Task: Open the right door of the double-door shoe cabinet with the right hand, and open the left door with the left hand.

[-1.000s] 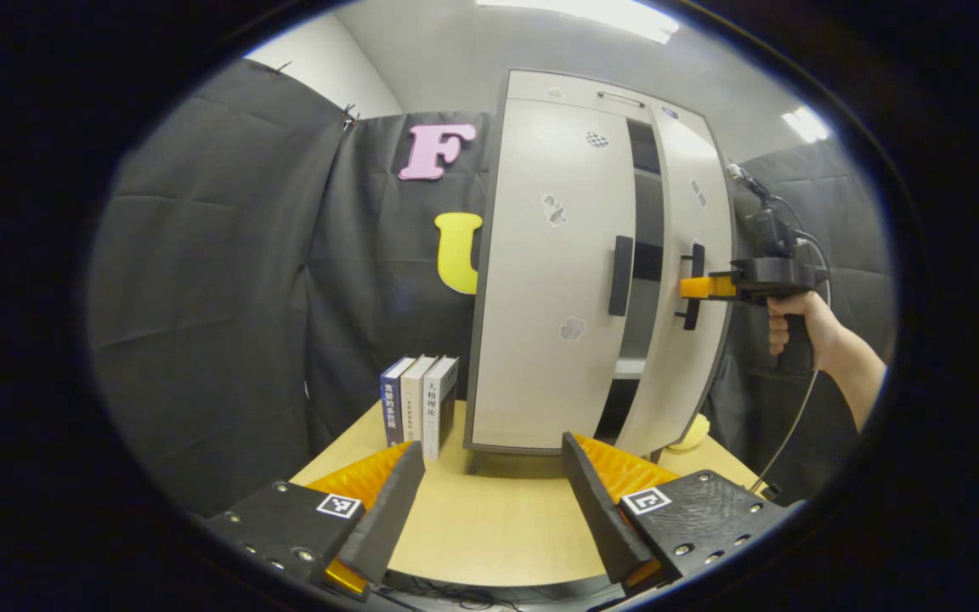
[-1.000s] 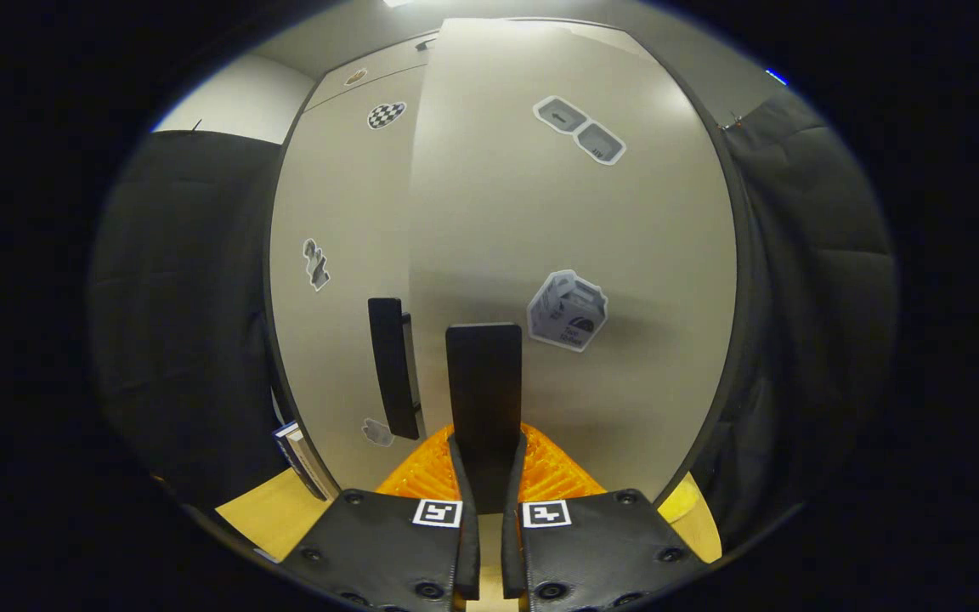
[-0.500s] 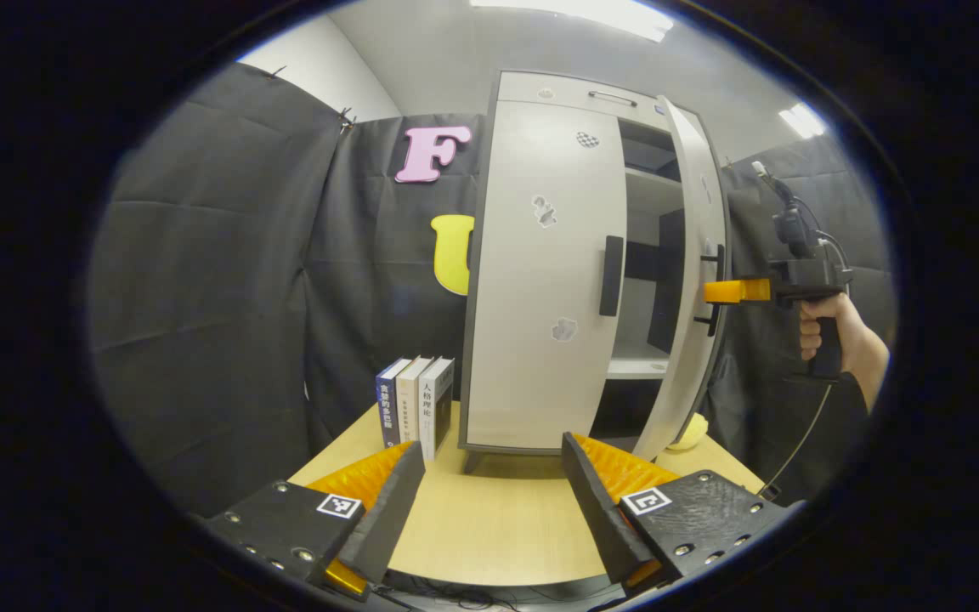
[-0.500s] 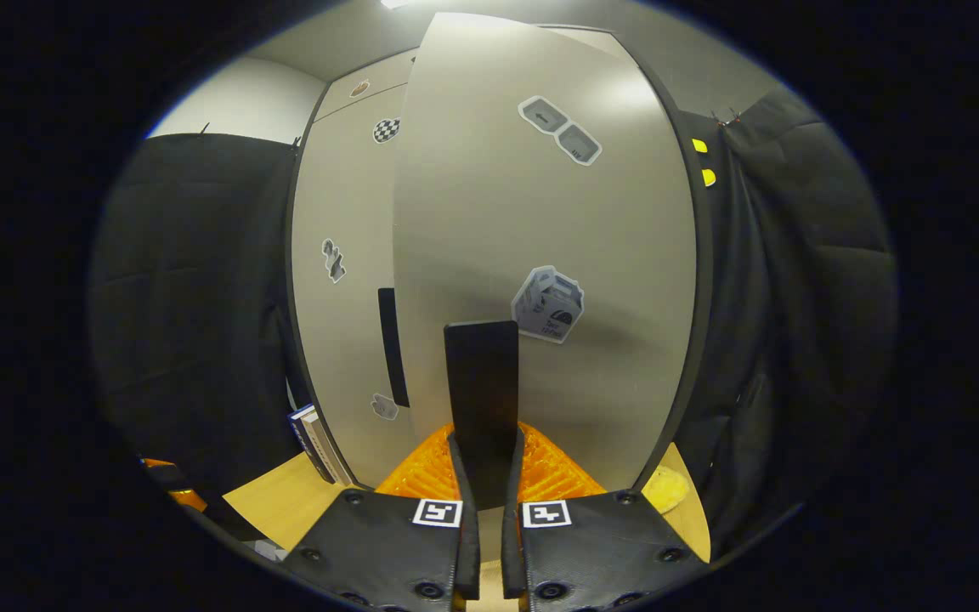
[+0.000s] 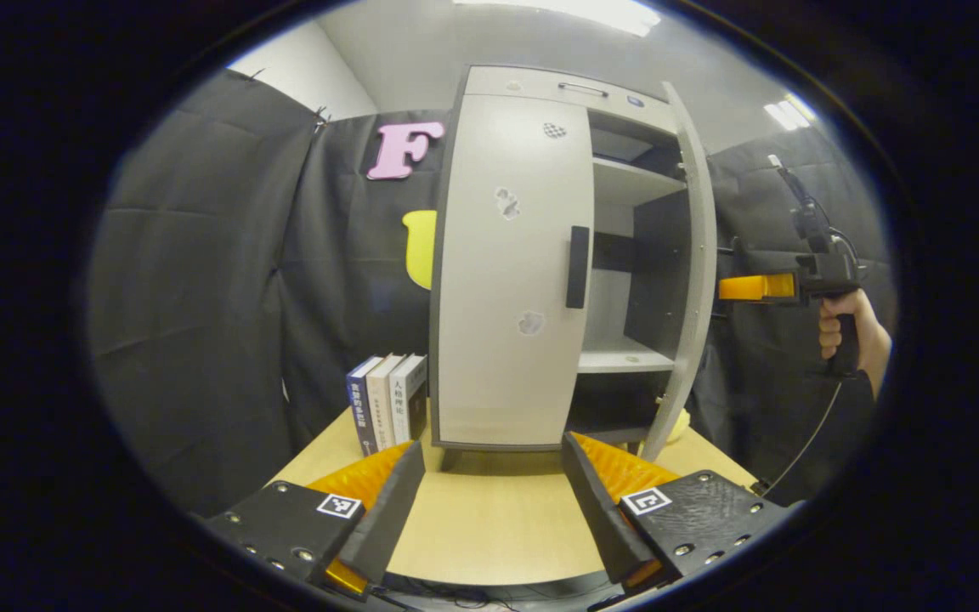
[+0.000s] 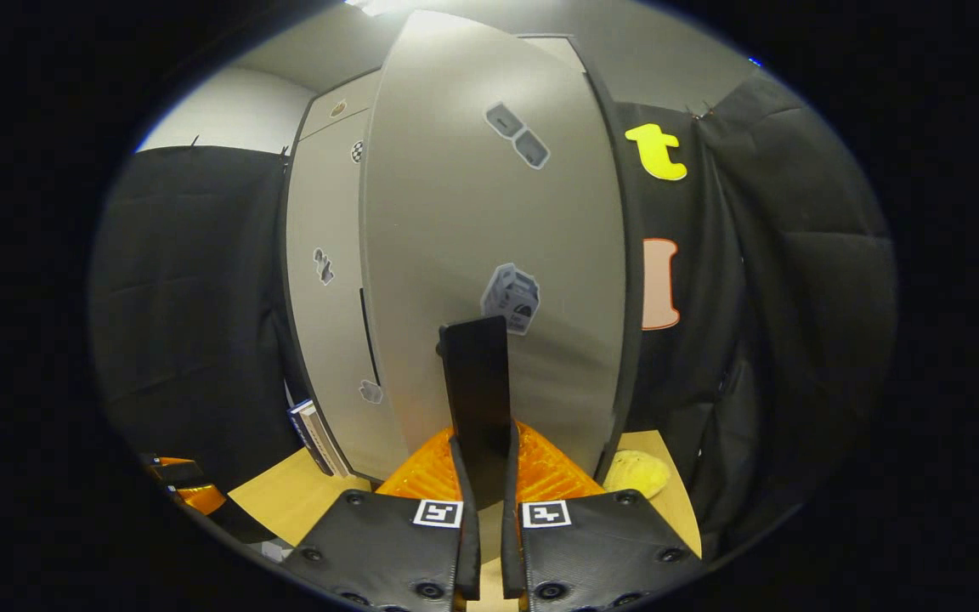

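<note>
Right gripper (image 6: pixel 483 476): its fingers are clamped on the right door handle (image 6: pixel 474 382), one on each side of the dark upright bar, because that bar is the only purchase for swinging the panel.
Right door (image 5: pixel 693 255): swung well out from the shoe cabinet (image 5: pixel 511 263), seen nearly edge-on in the left gripper view, with shelves showing behind it.
Left gripper (image 5: pixel 489 501): fingers spread wide and holding nothing, low over the front edge of the desk (image 5: pixel 489 527), facing the cabinet and well short of it.
Left door (image 5: pixel 506 280): flat shut; its handle (image 5: pixel 577 266) sits at the inner edge, untouched, so this half of the task is not yet done.
Cabinet position: stands at the back of the desk.
Books (image 5: pixel 386 408): upright at the cabinet's left side, near the desk's left edge; the left door hinges on that side, so they may crowd its swing.
Yellow object (image 6: pixel 638 472): on the desk by the right door's lower edge.
Open room: bare desk between left gripper and cabinet allows a straight reach.
</note>
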`<action>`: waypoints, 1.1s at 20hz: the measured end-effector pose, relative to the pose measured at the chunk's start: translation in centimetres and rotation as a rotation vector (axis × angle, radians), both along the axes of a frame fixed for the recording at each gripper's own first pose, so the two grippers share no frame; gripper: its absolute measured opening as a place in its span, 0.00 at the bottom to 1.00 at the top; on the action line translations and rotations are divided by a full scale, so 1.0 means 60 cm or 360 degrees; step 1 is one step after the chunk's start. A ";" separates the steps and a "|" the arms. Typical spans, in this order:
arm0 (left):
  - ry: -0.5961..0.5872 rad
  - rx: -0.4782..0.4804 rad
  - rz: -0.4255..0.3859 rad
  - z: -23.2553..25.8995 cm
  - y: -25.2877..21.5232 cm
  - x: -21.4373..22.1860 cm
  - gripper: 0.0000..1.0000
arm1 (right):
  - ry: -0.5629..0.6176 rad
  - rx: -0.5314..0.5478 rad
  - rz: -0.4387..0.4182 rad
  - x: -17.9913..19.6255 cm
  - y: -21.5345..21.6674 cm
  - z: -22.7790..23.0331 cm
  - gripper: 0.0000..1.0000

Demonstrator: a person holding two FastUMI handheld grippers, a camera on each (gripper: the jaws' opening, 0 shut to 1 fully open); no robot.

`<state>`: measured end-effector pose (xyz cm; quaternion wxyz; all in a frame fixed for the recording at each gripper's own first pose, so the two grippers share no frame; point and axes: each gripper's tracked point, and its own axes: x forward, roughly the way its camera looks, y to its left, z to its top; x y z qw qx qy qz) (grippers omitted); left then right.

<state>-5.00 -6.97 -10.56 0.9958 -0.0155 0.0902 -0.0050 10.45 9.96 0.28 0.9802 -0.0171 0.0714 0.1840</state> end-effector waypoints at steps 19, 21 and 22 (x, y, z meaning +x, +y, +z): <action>0.0060 -0.0032 -0.0098 -0.022 -0.046 0.043 0.95 | 0.0082 0.0074 -0.0249 0.001 -0.104 -0.017 0.10; 0.0057 -0.0031 -0.0113 -0.022 -0.054 0.047 0.95 | 0.0076 0.0068 -0.0293 0.017 -0.136 -0.018 0.10; 0.0058 -0.0026 -0.0120 -0.024 -0.057 0.050 0.95 | 0.0072 0.0071 -0.0317 0.021 -0.147 -0.018 0.09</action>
